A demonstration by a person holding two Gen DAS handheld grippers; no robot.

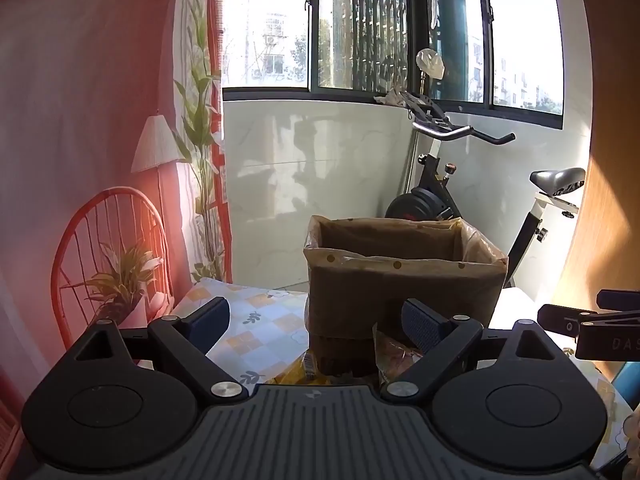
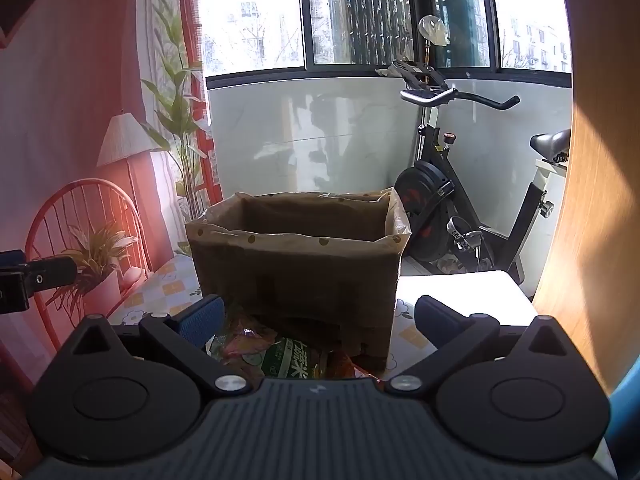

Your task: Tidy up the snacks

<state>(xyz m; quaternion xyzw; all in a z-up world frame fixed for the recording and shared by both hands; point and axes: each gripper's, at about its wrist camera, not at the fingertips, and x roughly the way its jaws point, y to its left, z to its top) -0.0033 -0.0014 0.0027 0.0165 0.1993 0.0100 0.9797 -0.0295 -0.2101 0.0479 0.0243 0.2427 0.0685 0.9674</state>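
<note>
A brown box (image 1: pixel 404 292) lined with a dotted plastic bag stands on the table with the checked flower cloth (image 1: pixel 256 320); it shows too in the right wrist view as the box (image 2: pixel 298 276). Snack packets lie in front of it: a yellow packet (image 1: pixel 298 374) and a clear reddish packet (image 1: pixel 396 356), and a green packet (image 2: pixel 280 358) beside orange ones. My left gripper (image 1: pixel 316 320) is open above the packets, nothing between its fingers. My right gripper (image 2: pixel 318 316) is open too, over the green packet. The box's inside is hidden.
An exercise bike (image 2: pixel 452 208) stands behind the table by the window. A red wire chair (image 1: pixel 108 256) with a potted plant (image 2: pixel 96 264) sits at the left, a lamp (image 1: pixel 154 146) behind. A wooden panel (image 2: pixel 592 200) bounds the right. The other gripper (image 1: pixel 592 328) pokes in.
</note>
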